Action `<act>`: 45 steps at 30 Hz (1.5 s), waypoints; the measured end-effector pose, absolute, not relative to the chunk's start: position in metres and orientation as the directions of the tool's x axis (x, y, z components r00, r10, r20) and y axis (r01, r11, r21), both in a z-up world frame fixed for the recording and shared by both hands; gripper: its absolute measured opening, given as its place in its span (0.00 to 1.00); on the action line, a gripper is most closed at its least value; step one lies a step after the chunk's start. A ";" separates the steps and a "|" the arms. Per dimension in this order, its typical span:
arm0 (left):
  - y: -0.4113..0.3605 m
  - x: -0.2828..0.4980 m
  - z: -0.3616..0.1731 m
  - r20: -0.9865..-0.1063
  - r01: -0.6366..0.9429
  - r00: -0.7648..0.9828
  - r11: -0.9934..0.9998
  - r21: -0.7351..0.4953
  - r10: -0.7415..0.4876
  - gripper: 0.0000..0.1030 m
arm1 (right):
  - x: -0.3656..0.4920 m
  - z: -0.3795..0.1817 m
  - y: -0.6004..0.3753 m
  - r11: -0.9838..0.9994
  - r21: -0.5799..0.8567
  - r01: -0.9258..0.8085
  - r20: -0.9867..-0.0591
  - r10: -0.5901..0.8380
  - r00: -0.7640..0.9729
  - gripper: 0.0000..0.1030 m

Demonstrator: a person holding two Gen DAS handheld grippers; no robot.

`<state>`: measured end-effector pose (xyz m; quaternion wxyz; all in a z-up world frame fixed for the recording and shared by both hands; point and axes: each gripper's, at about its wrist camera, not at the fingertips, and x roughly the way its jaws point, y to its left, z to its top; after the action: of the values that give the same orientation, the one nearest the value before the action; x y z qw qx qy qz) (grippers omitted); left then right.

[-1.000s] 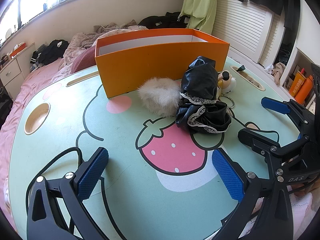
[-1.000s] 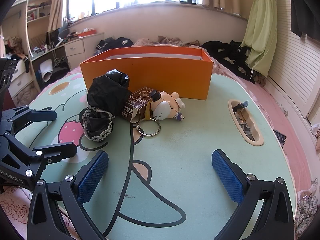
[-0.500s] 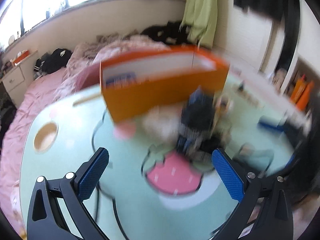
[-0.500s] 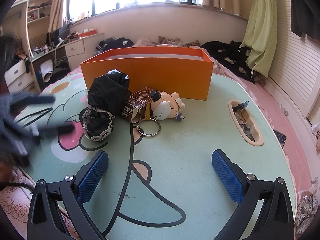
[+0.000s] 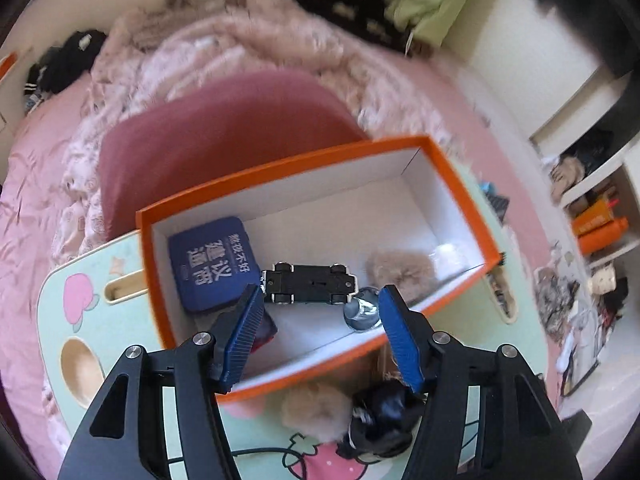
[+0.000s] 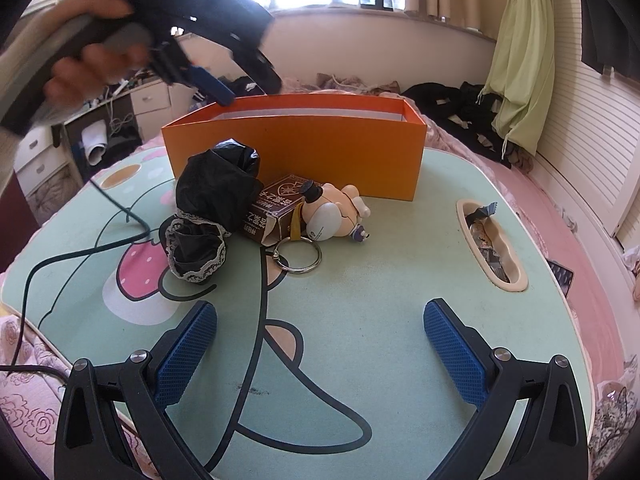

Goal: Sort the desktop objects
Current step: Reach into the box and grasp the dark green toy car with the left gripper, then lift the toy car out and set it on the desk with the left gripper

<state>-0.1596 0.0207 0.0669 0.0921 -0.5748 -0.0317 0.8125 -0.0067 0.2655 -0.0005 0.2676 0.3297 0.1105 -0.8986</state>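
A mint-green cartoon-printed bench (image 6: 400,240) sits on a pink bed. Its orange cardboard box (image 5: 460,200) fills mid-frame under the left hand-held gripper (image 5: 320,332), whose jaws have just been narrowing on nothing. The right hand-held gripper (image 6: 320,352) gapes wide at the bottom, empty.

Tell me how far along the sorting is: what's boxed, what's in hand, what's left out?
Boxed: the orange box already holds a blue pouch, an upturned toy car, a beige fluffy ball and a small silver piece. In hand: nothing; the left tool, half closed, is above the box, and the right tool is open. Left: black lace cloth, brown carton, pig keychain, another fluffy ball.
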 end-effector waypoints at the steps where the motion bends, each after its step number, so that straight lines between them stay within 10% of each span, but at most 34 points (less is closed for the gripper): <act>1: 0.024 -0.164 0.061 -0.939 -0.109 -0.295 -0.983 -0.148 0.174 0.59 | -0.007 0.000 0.265 -0.832 -0.022 0.554 -0.651 -0.408 -0.639 1.00; 12: 0.043 -0.190 0.023 -0.971 -0.077 -0.240 -0.997 0.001 0.017 0.80 | -0.008 0.001 0.261 -0.831 -0.022 0.555 -0.650 -0.410 -0.640 1.00; 38: 0.017 -0.099 0.110 -0.804 -0.228 -0.533 -0.960 -0.164 0.264 0.71 | -0.005 -0.001 0.257 -0.832 -0.021 0.554 -0.648 -0.411 -0.641 1.00; 45: 0.001 -0.029 0.058 -0.798 -0.195 -0.528 -0.956 -0.218 0.289 0.71 | -0.005 -0.001 0.256 -0.832 -0.021 0.554 -0.648 -0.410 -0.641 1.00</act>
<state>-0.0289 0.0014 0.0580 0.1387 -0.4655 -0.0508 0.8727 -0.0053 0.2556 -0.0006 0.2681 0.3278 0.1094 -0.8993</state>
